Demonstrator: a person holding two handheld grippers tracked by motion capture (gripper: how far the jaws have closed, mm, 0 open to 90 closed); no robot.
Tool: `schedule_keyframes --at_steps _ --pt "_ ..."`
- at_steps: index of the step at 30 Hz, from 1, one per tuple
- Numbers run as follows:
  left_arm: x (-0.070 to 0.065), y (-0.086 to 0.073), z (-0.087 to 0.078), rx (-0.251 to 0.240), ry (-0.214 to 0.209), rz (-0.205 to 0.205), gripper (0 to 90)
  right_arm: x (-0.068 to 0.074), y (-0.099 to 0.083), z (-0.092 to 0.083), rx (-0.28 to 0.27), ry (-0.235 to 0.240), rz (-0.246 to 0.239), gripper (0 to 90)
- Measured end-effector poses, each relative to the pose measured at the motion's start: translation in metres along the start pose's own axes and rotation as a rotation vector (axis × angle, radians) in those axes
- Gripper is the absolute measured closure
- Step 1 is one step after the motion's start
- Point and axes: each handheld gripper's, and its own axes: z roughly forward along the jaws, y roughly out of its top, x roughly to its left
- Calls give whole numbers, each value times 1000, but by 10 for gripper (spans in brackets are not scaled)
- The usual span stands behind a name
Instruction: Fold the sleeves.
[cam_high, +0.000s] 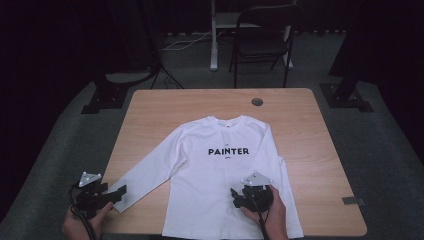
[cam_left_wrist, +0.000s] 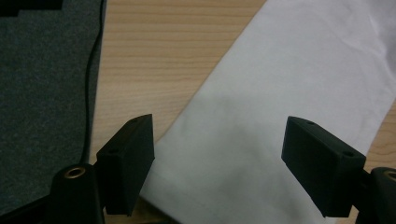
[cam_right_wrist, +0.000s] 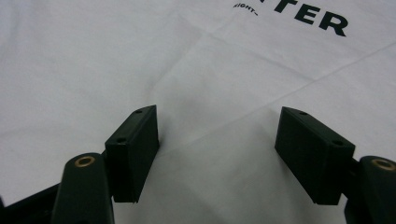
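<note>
One wooden table (cam_high: 165, 107), one folding chair (cam_high: 262, 37) beyond its 12 o'clock edge, one white long-sleeved shirt (cam_high: 220, 175), two hand-held grippers, one small dark round plug (cam_high: 257, 102) in the tabletop near 12 o'clock, one small grey tab (cam_high: 354, 201) near the 4 o'clock corner.

Shirt spread flat, front up, at the table's centre and running down to the 6 o'clock edge — collar toward 12, hem toward 6. Plain white, faintly creased, with "PAINTER" in black capitals across the chest and tiny lettering above and below it. One sleeve stretched straight out toward 8 o'clock, cuff near the table's edge; the other folded close along the body at 4 o'clock.

Left gripper (cam_left_wrist: 219, 154) at 8 o'clock, released — jaws wide apart over the sleeve cuff (cam_left_wrist: 243, 186), not pinching it. Right gripper (cam_right_wrist: 217, 144) at 5 o'clock over the lower front of the shirt, likewise released, jaws spread above bare cloth.
</note>
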Motion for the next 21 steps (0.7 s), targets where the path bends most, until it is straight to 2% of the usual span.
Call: schedule_keyframes --at_steps 2,9,16,21 --pt "2 -1 -1 -1 -3 -10 264 0 0 0 0 0 -1 294" --pt "1 -3 2 15 -3 -9 264 0 0 0 -1 0 -2 294" --pt "-3 -3 4 19 27 23 284 0 0 0 0 0 -1 294" --pt "0 -4 2 4 38 22 371 0 0 0 -1 0 -1 293"
